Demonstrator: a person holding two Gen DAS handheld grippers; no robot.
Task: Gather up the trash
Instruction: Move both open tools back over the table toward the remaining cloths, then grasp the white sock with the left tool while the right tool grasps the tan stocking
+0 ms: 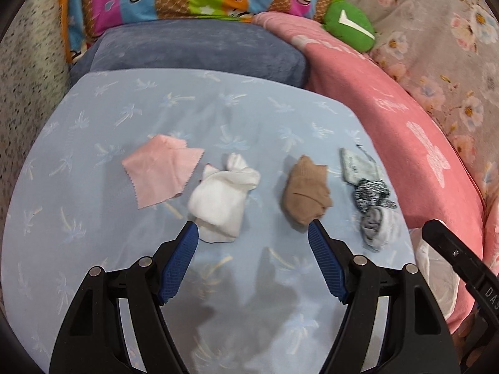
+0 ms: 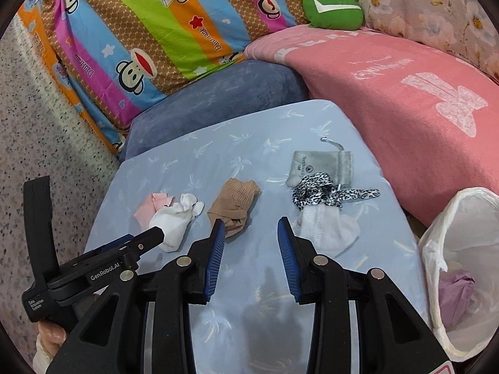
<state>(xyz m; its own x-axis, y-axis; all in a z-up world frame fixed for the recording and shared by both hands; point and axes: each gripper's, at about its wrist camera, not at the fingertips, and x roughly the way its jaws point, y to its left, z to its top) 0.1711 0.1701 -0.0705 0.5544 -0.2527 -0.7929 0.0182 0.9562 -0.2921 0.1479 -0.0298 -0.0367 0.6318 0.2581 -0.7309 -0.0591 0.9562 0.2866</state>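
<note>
Several small cloth items lie in a row on a light blue sheet. They are a pink cloth, a white sock, a tan sock, a grey pouch, a black-and-white patterned band and a pale grey sock. My left gripper hangs open over the bare sheet between the white and tan socks, holding nothing. My right gripper is open and empty, between the tan sock and the pale sock. A white trash bag stands open at the right with a purple wad inside.
Behind the sheet are a blue-grey cushion, a striped cartoon pillow, a pink blanket and a green plush toy. Speckled floor runs along the left. A hand holds the left gripper's handle.
</note>
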